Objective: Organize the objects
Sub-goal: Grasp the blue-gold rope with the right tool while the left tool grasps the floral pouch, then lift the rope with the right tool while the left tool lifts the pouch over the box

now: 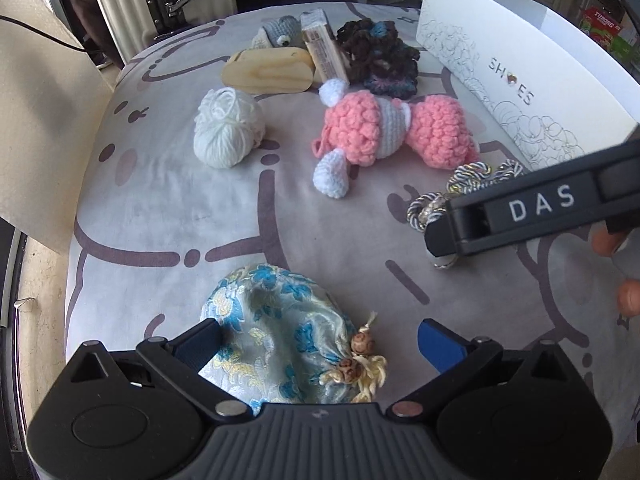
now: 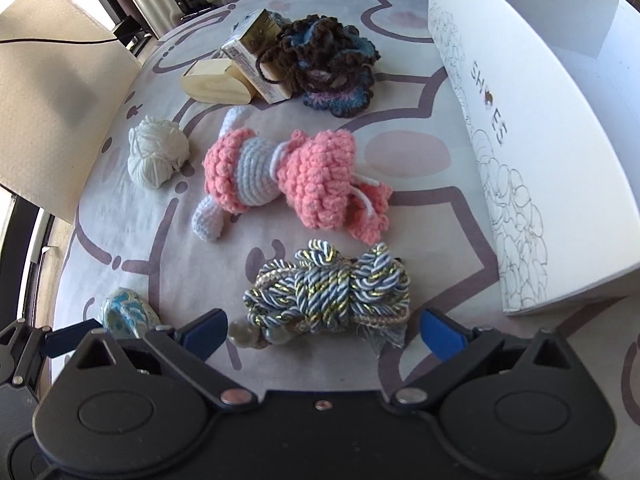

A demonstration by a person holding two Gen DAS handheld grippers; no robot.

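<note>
Your left gripper (image 1: 320, 344) stands with its fingers spread around the floral satin pouch (image 1: 280, 332) near the front edge of the printed cloth (image 1: 160, 208); only that view shows the grey crochet piece (image 1: 280, 30) at the back edge. Your right gripper (image 2: 324, 332) is also spread wide — the twisted cord bundle (image 2: 332, 288) lies between its tips, beside the white shoe box (image 2: 540, 140) at the right edge. Bare cloth runs along the left edge, past the white yarn ball (image 2: 156, 152) and pink crochet doll (image 2: 288, 172).

We see bright daylight from the left, soft shadows falling right of the yarn ball (image 1: 228, 132). Fisheye bends the shoebox (image 2: 540, 160) edges; corners go dark, and far background blurs slightly.
</note>
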